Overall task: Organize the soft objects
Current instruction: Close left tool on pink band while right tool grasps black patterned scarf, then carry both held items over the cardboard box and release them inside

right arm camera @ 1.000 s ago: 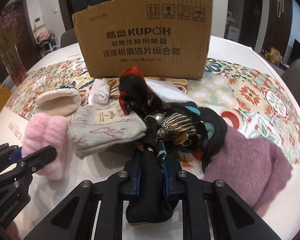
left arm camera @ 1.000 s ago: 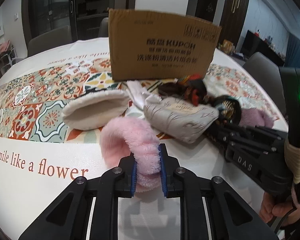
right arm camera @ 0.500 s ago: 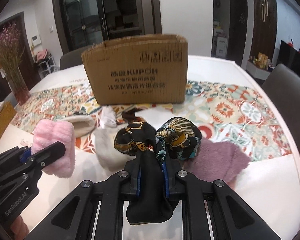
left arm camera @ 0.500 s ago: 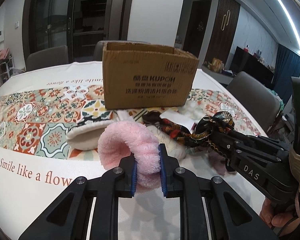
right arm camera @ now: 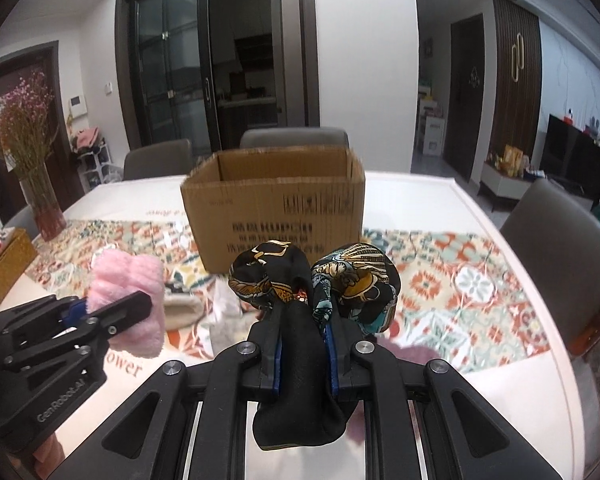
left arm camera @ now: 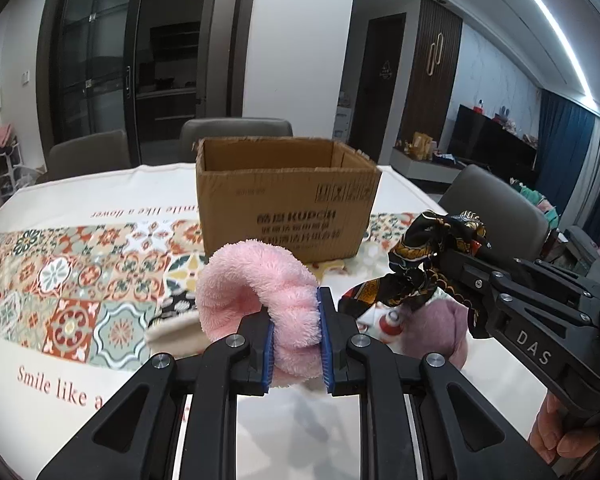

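Note:
My left gripper (left arm camera: 296, 340) is shut on a fluffy pink cloth (left arm camera: 256, 284) and holds it above the table, short of the open cardboard box (left arm camera: 284, 208). My right gripper (right arm camera: 303, 344) is shut on a black patterned scarf (right arm camera: 316, 280), also lifted; it shows in the left wrist view (left arm camera: 432, 256) at the right. The box (right arm camera: 274, 216) stands straight ahead in the right wrist view, its inside hidden. The pink cloth (right arm camera: 128, 300) and left gripper show at the left there.
A cream soft item (left arm camera: 172, 334), a mauve fuzzy item (left arm camera: 436, 328) and pale items (right arm camera: 224, 312) lie on the tablecloth (left arm camera: 60, 272). A vase of dried flowers (right arm camera: 40, 200) and a woven box (right arm camera: 4, 264) stand at the left. Chairs ring the table.
Both grippers have risen from the pile with their cloths, and the box top has come into view. The grey knit item has dropped out of sight below.

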Demonstrator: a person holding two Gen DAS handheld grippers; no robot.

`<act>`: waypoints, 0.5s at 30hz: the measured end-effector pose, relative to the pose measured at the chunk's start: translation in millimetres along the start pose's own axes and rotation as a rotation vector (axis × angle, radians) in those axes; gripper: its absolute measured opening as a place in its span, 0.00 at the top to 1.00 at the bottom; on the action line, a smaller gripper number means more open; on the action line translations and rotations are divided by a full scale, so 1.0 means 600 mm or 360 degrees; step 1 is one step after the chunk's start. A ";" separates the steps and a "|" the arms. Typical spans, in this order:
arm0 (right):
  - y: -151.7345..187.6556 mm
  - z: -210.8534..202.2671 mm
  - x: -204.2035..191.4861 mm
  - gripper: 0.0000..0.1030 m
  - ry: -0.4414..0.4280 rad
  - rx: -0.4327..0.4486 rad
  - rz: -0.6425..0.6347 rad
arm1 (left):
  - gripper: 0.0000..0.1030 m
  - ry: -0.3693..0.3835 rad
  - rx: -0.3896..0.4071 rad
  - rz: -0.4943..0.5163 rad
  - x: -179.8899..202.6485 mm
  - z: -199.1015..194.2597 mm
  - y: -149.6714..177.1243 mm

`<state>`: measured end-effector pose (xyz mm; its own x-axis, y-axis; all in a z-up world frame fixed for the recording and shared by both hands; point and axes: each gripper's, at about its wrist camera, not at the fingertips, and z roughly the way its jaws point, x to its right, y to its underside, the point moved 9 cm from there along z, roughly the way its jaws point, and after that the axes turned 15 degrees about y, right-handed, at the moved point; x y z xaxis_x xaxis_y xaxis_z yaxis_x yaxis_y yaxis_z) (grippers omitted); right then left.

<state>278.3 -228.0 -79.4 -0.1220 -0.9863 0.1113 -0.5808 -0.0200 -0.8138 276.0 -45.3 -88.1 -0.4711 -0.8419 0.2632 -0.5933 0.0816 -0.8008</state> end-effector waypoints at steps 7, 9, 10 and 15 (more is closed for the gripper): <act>-0.065 -0.019 -0.004 0.84 -0.0015 0.0127 0.0001 | 0.81 0.0014 0.0086 0.0074 0.003 -0.011 -0.061; -0.087 -0.022 -0.006 0.84 -0.0023 0.0162 0.0007 | 0.81 0.0031 0.0099 0.0075 0.002 -0.013 -0.081; -0.096 -0.024 -0.007 0.84 -0.0030 0.0177 0.0009 | 0.81 0.0041 0.0101 0.0073 0.002 -0.013 -0.090; -0.140 -0.026 -0.009 0.84 -0.0066 0.0228 0.0032 | 0.81 0.0054 0.0136 0.0108 0.003 -0.018 -0.136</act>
<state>315.5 -218.3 -2.7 -0.0976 -0.9926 0.0729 -0.4575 -0.0203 -0.8890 316.4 -47.9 -16.5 -0.5312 -0.8172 0.2238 -0.5020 0.0907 -0.8601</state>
